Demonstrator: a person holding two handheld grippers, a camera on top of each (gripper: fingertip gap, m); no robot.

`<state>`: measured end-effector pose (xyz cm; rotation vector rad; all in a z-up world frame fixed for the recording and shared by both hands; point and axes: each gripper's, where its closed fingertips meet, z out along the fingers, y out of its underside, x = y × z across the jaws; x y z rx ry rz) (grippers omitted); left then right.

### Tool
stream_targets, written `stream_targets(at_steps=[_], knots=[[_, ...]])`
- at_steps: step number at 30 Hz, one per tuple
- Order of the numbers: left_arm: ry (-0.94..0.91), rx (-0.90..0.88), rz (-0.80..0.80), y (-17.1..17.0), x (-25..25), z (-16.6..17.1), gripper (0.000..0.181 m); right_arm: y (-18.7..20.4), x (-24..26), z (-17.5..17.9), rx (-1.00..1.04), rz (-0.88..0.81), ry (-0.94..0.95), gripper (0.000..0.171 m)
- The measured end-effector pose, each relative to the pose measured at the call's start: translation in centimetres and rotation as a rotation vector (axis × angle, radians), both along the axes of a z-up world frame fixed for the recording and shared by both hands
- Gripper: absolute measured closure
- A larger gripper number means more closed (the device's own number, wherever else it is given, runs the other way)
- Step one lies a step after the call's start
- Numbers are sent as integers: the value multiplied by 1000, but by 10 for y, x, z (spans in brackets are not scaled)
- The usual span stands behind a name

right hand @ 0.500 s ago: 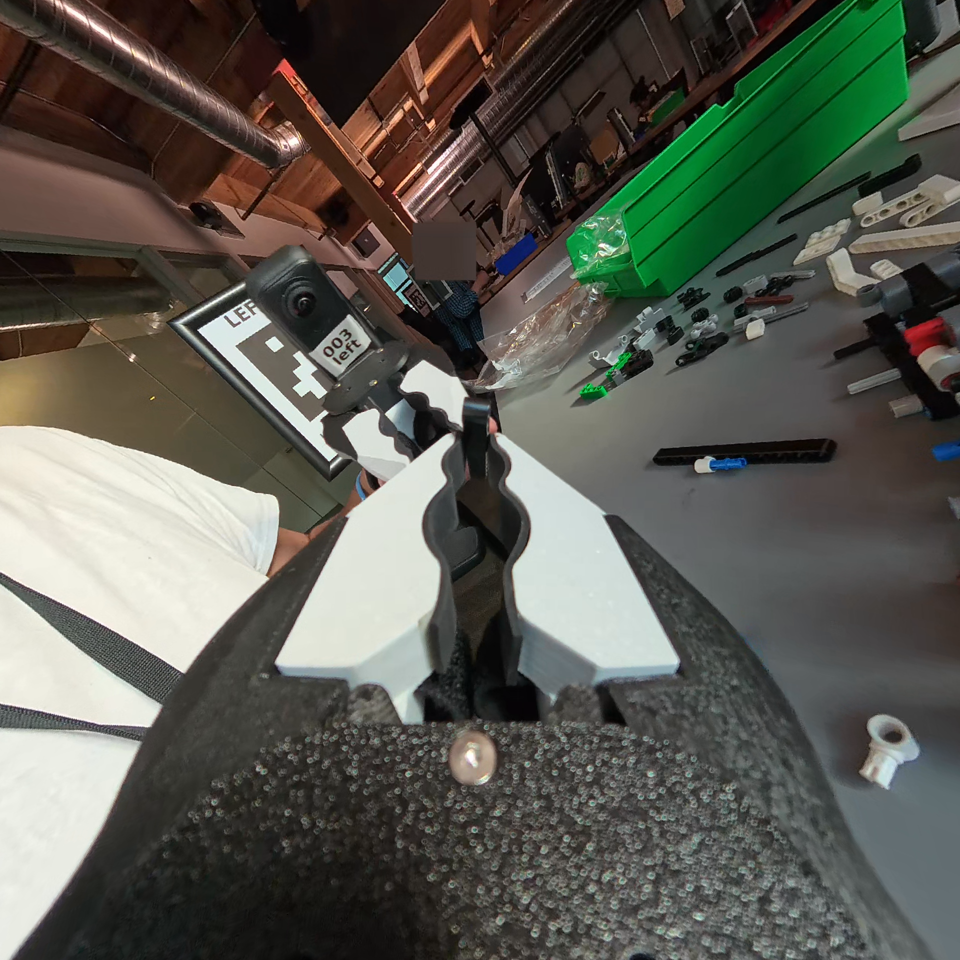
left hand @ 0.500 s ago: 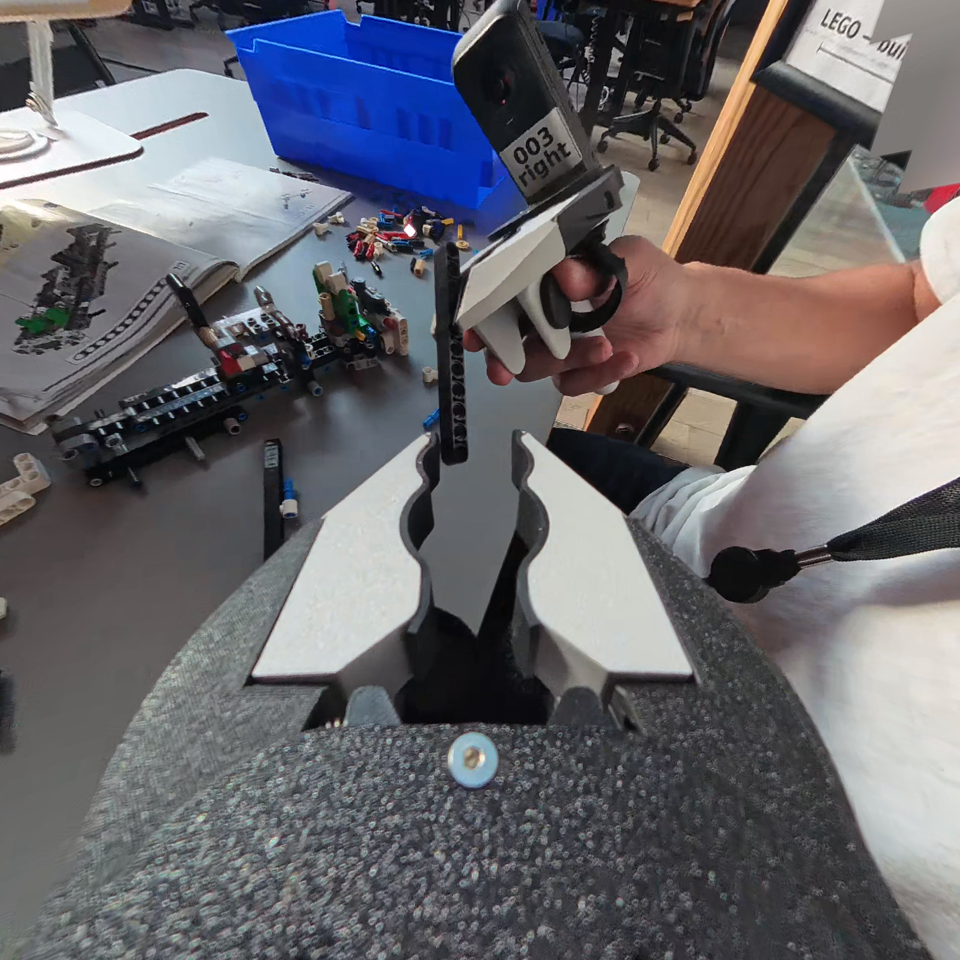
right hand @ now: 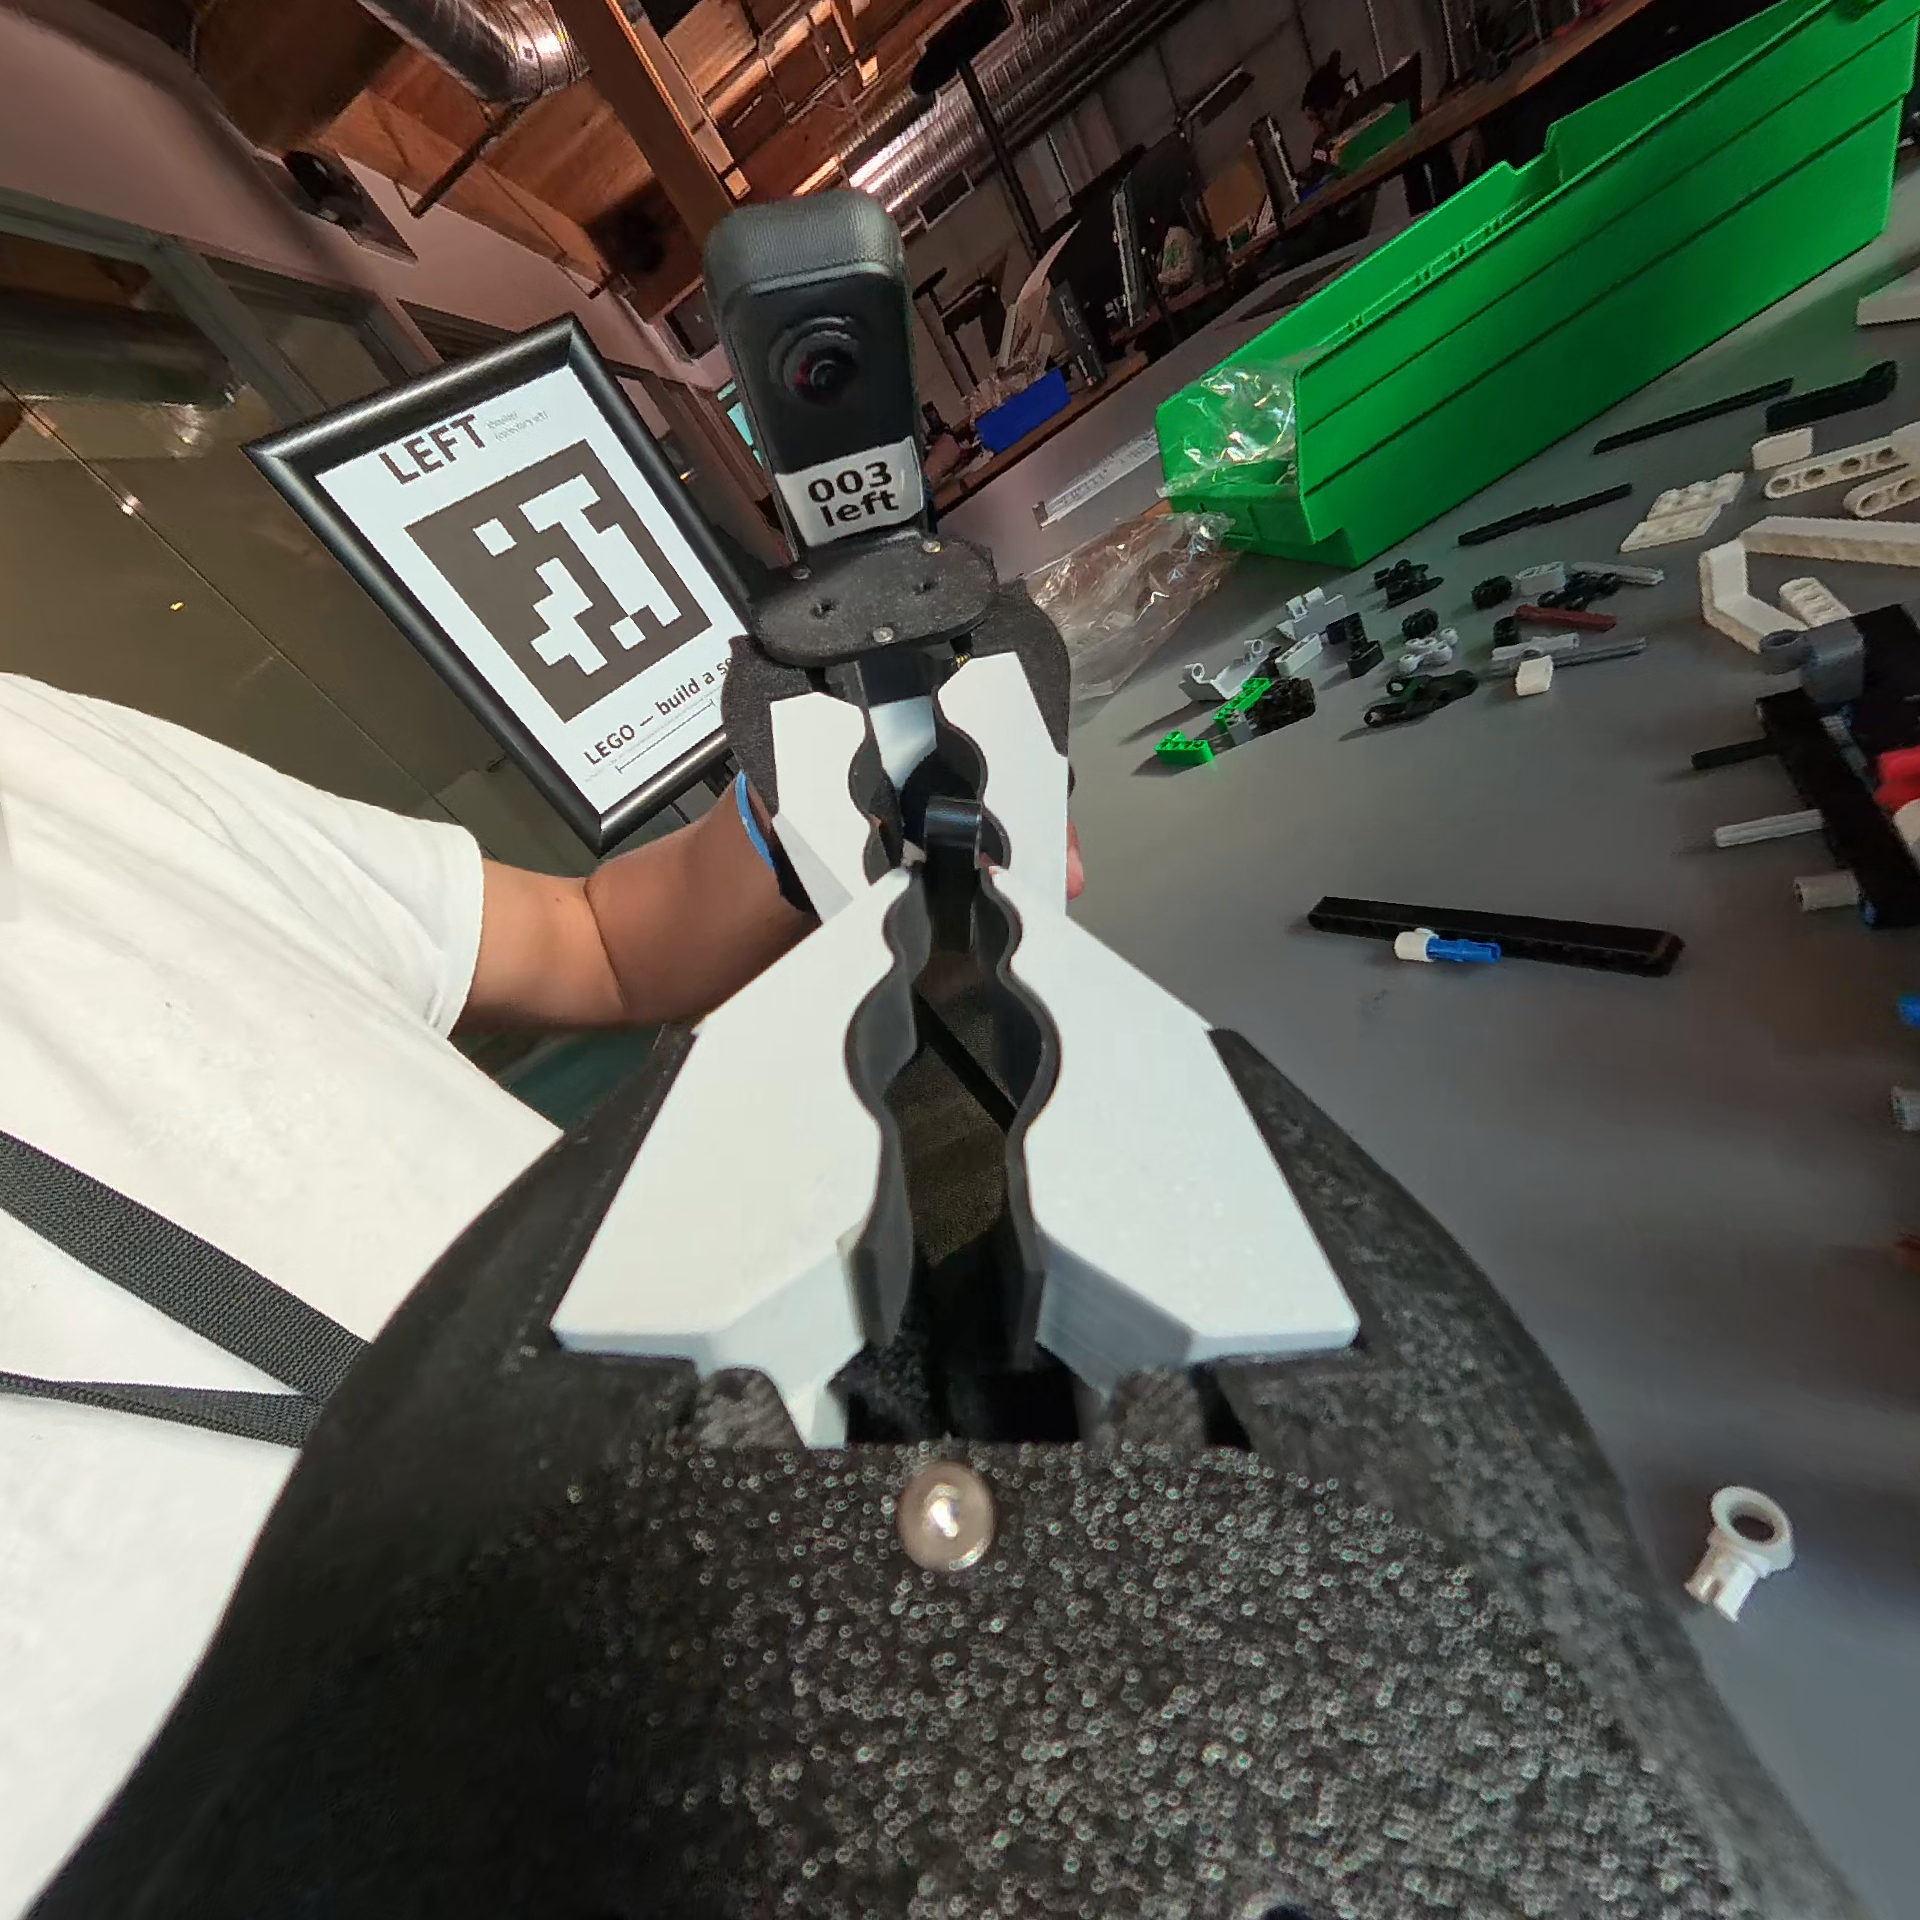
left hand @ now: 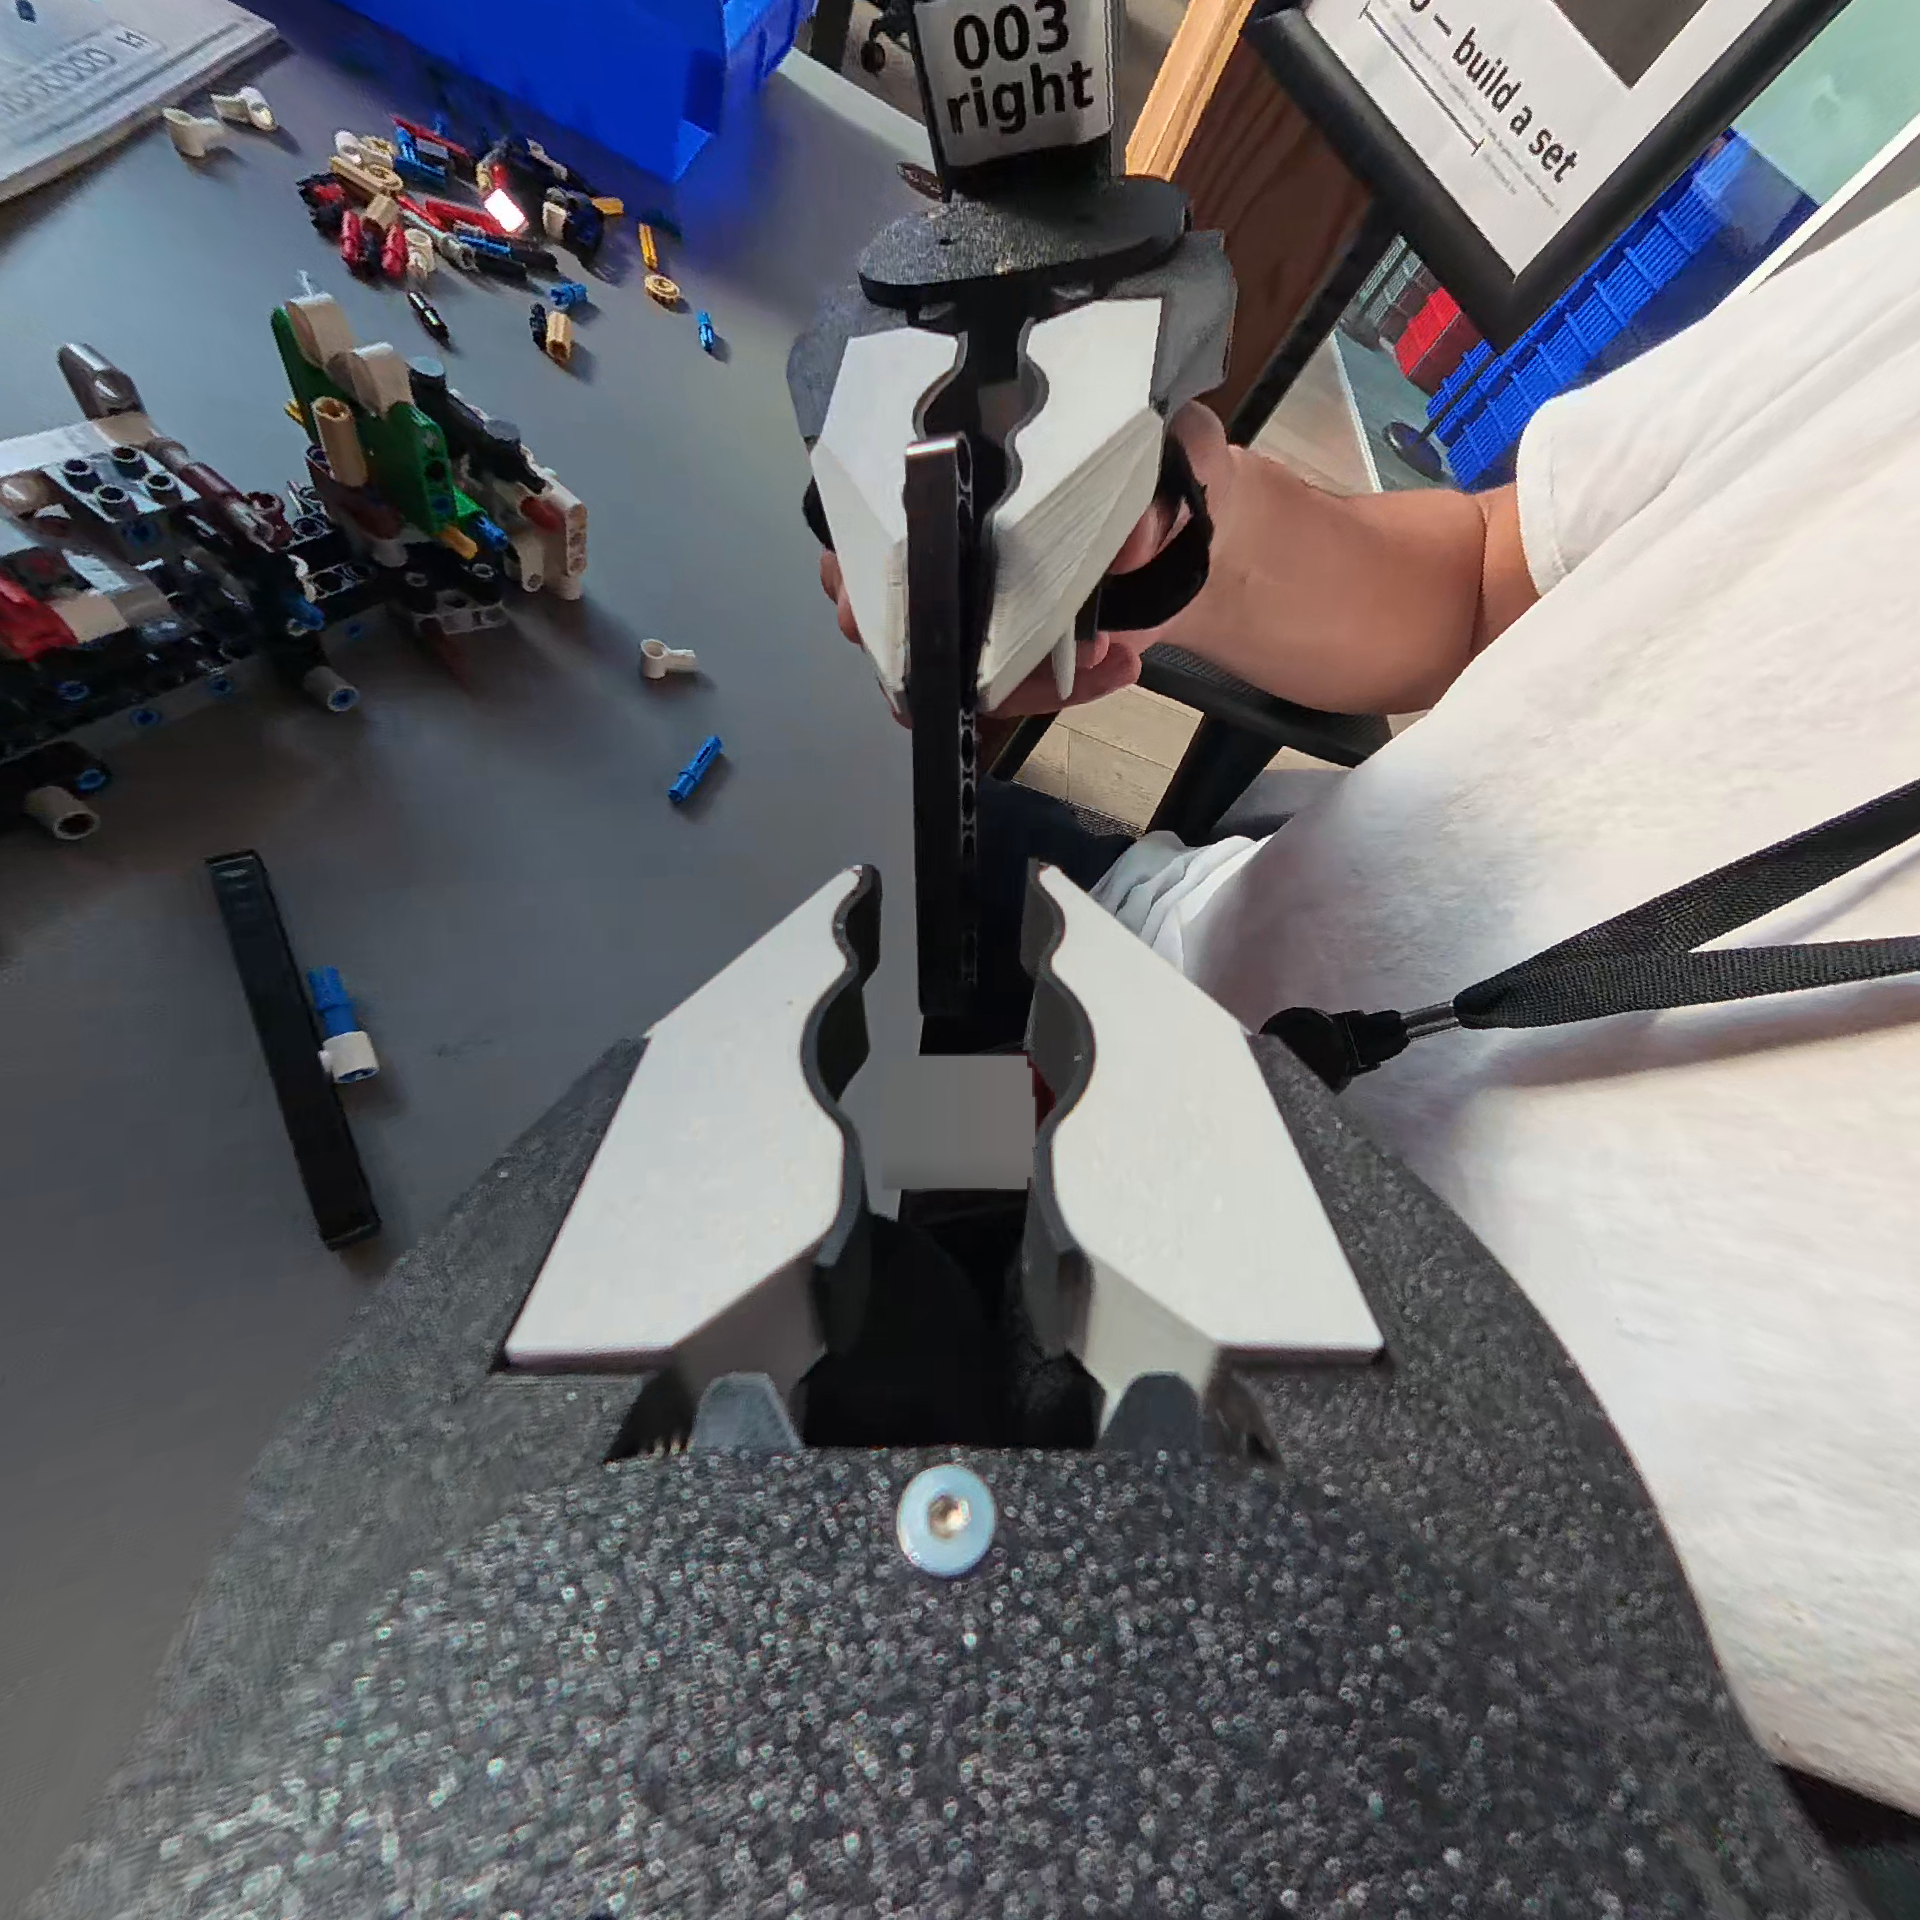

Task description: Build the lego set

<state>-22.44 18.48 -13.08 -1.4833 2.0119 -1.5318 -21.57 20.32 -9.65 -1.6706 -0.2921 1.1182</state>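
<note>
My right gripper [right hand: 951, 888] is shut on a long black Lego beam [right hand: 951, 831] and holds it in the air off the table's near edge. In the left wrist view the right gripper [left hand: 940, 707] faces me, and the beam [left hand: 940, 810] hangs down from it. My left gripper [left hand: 951, 883] is open, with the beam's lower end between its fingers, apart from both. The partly built model [left hand: 312, 540] lies on the table to the left.
A second black beam with a blue pin [left hand: 291, 1039] lies near the table edge, also in the right wrist view [right hand: 1496, 935]. Loose parts [left hand: 468, 218], a blue bin [left hand: 582, 62], a green bin [right hand: 1558, 332], a white connector [right hand: 1740, 1564] and a framed sign [right hand: 520, 582] surround them. The tips of both grippers are at nearly the same place.
The two grippers have come closer and now face each other. The beam's lower end has moved in between my left gripper's open fingers.
</note>
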Motion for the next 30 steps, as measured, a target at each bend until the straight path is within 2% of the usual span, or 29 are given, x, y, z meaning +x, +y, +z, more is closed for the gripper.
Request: stream_targets(at_steps=[2, 9, 14, 19, 30], knots=[[4, 9, -12, 0, 1, 0, 161, -1, 0, 1, -2, 5, 5, 165], [62, 56, -61, 2, -5, -5, 160, -1, 0, -3, -20, 9, -1, 165], [9, -5, 8, 20, -11, 10, 159, 4, 11, 1, -44, -43, 108, 165], [-66, -60, 33, 20, -13, 21, 166, 6, 15, 3, -67, -31, 210, 165], [-38, -50, 28, 23, -11, 15, 166, 5, 13, 6, -51, -31, 187, 165]])
